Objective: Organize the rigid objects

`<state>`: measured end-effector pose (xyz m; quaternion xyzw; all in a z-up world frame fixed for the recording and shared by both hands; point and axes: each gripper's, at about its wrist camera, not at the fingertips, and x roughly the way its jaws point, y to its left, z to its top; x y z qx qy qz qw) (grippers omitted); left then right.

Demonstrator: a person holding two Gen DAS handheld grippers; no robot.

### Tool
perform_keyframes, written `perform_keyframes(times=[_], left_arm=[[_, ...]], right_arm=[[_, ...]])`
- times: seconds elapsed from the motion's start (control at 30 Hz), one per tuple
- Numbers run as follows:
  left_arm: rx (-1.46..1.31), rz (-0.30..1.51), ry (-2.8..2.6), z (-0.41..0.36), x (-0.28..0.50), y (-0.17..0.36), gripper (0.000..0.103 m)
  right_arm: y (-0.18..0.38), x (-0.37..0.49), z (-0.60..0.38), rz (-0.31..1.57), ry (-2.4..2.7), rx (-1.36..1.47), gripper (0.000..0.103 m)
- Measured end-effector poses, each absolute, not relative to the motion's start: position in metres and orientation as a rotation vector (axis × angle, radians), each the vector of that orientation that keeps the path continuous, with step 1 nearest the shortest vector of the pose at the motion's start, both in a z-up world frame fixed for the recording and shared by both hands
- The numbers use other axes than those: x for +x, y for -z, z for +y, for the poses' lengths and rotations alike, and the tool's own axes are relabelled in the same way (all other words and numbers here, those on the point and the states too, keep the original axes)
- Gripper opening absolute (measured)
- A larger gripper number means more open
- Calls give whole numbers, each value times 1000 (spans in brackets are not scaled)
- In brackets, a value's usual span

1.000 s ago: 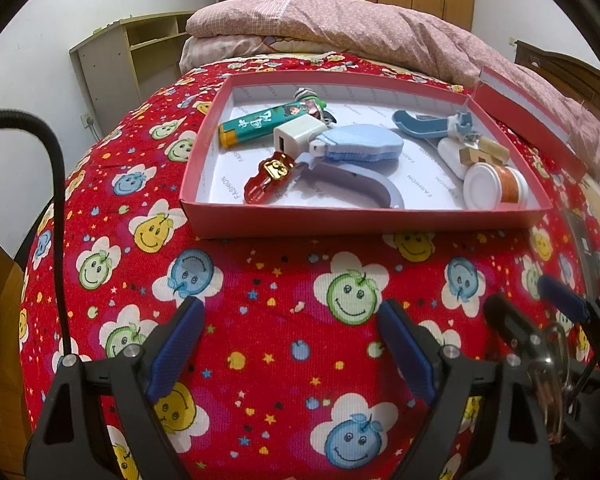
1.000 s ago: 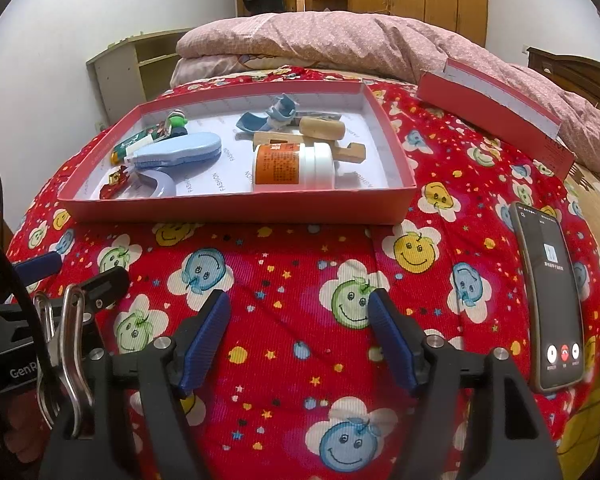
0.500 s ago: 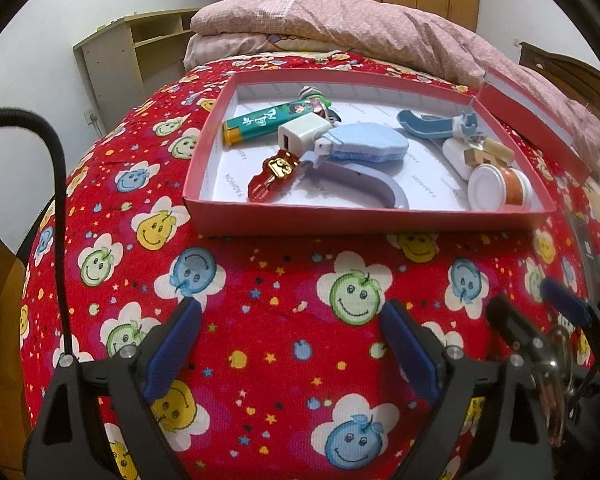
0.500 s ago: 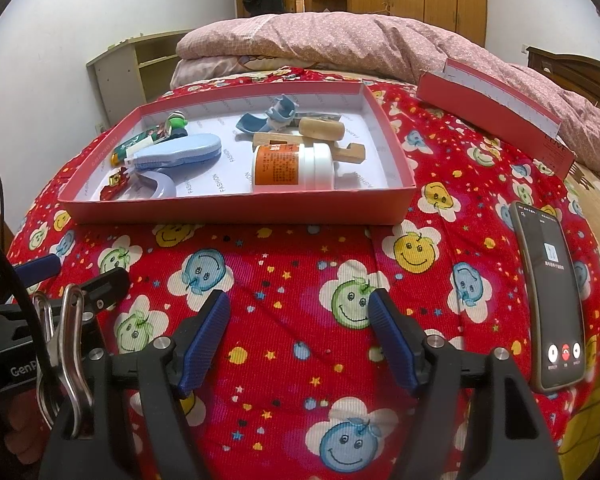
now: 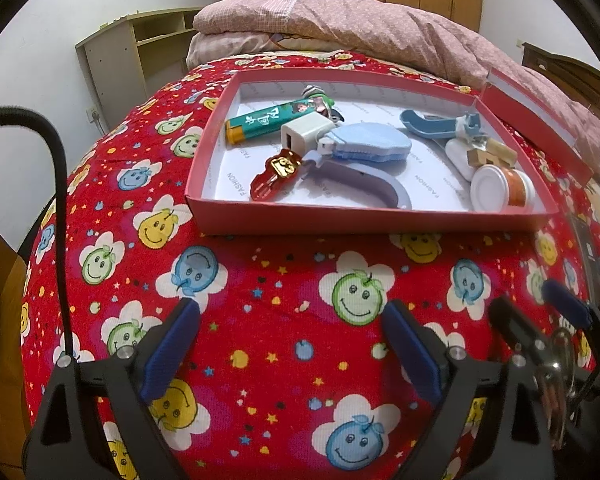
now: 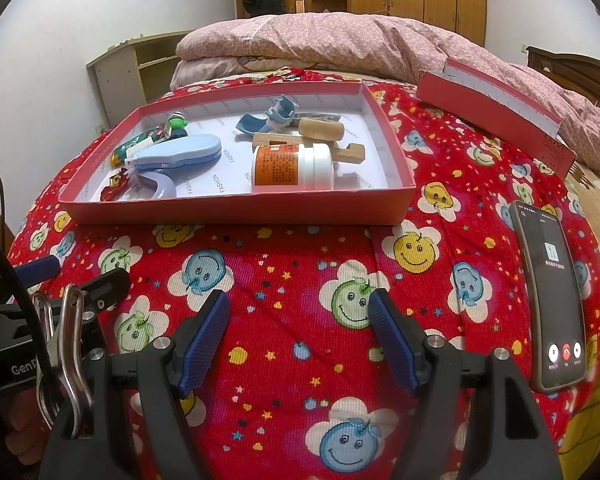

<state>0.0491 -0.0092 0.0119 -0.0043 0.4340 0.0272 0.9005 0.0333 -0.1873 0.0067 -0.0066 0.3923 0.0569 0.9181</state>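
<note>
A shallow red box [image 5: 340,222] [image 6: 236,210] lies on the red smiley bedspread and holds several small objects: a white jar with an orange label [image 5: 500,190] [image 6: 292,168], a blue flat case [image 5: 372,144] [image 6: 176,154], a green tube [image 5: 268,122], a white charger [image 5: 302,134], a red clip [image 5: 274,174], a blue scoop [image 5: 436,130] and wooden pieces [image 6: 324,130]. My left gripper [image 5: 290,344] is open and empty, in front of the box. My right gripper [image 6: 298,338] is open and empty, also in front of it.
The red box lid [image 6: 496,110] lies at the back right. A black phone [image 6: 550,296] with a lit screen lies on the spread to the right. A pink quilt [image 6: 340,44] is heaped behind the box. A shelf unit [image 5: 140,60] stands at the left wall.
The left wrist view has shifted slightly, so the box sits a little further right and lower. The right gripper has not moved. Both stay open.
</note>
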Motion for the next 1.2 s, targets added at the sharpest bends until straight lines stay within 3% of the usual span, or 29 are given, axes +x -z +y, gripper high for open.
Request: perform_keyframes(times=[1.2], left_arm=[[-12, 896, -67, -8, 47, -11, 97]], right_arm=[[-6, 33, -188, 804, -120, -11, 75]])
